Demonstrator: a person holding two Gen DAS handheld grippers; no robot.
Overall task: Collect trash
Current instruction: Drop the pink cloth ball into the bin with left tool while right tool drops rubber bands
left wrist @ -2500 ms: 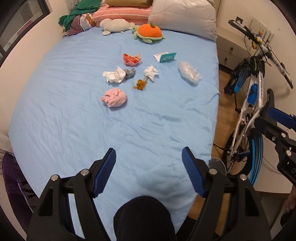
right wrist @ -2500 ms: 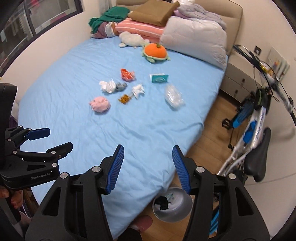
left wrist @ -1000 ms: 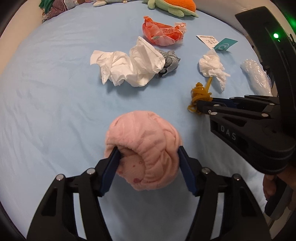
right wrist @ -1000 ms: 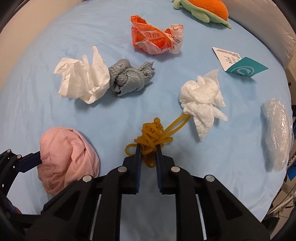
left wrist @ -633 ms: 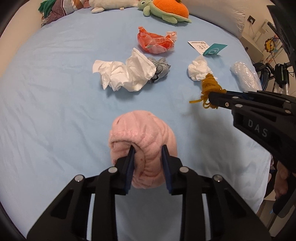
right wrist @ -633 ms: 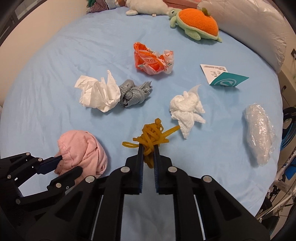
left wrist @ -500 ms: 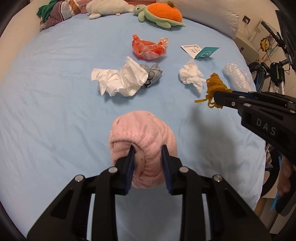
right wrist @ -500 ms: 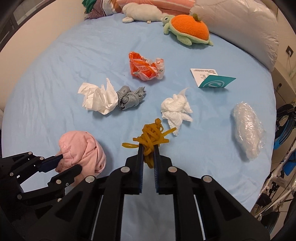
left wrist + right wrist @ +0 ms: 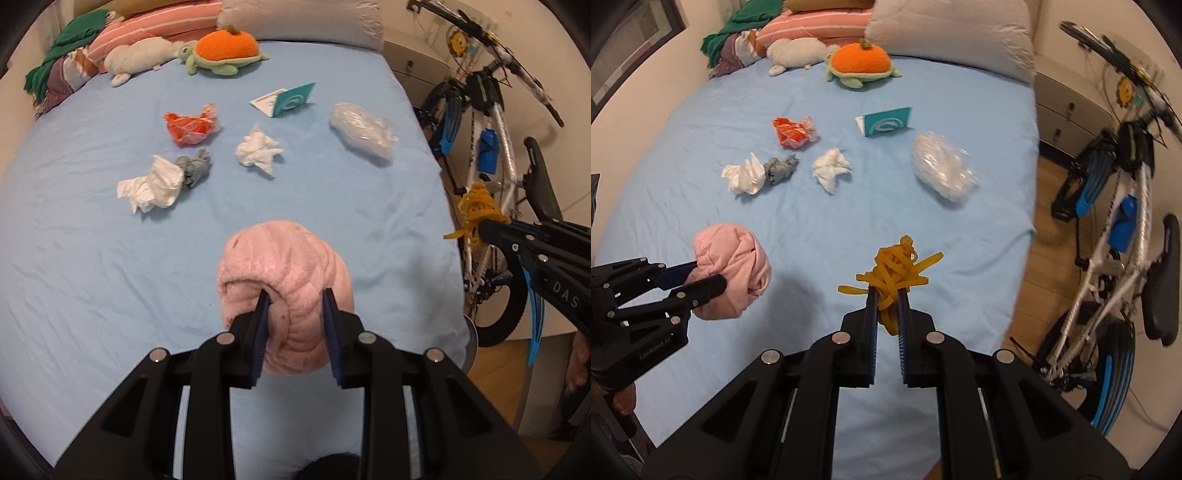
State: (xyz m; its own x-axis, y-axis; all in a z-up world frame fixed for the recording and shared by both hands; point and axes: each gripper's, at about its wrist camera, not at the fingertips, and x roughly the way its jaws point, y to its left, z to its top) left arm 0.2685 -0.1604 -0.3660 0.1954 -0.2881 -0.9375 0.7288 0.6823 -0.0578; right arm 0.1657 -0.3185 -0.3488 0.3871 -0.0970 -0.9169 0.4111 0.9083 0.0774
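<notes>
My left gripper (image 9: 296,295) is shut on a pink cloth ball (image 9: 284,266), which hangs above the blue bed (image 9: 92,258). The same pink cloth ball (image 9: 733,273) shows at the left of the right wrist view. My right gripper (image 9: 888,291) is shut on a tangle of yellow rubber bands (image 9: 895,271), held over the bed's near right part. On the sheet lie a white tissue (image 9: 151,188), a grey wad (image 9: 194,170), an orange wrapper (image 9: 190,127), a second white tissue (image 9: 258,151), a teal card (image 9: 291,99) and a clear plastic bag (image 9: 360,129).
A plush turtle (image 9: 860,64), a white plush toy (image 9: 796,51) and pillows (image 9: 949,33) lie at the head of the bed. A bicycle (image 9: 1115,236) stands on the wooden floor to the right, beside a drawer unit (image 9: 1067,110).
Both grippers have risen and drawn back from the sheet, each carrying its catch. The left closed on the pink ball a second ago; the rubber bands now hang clear of the bed.
</notes>
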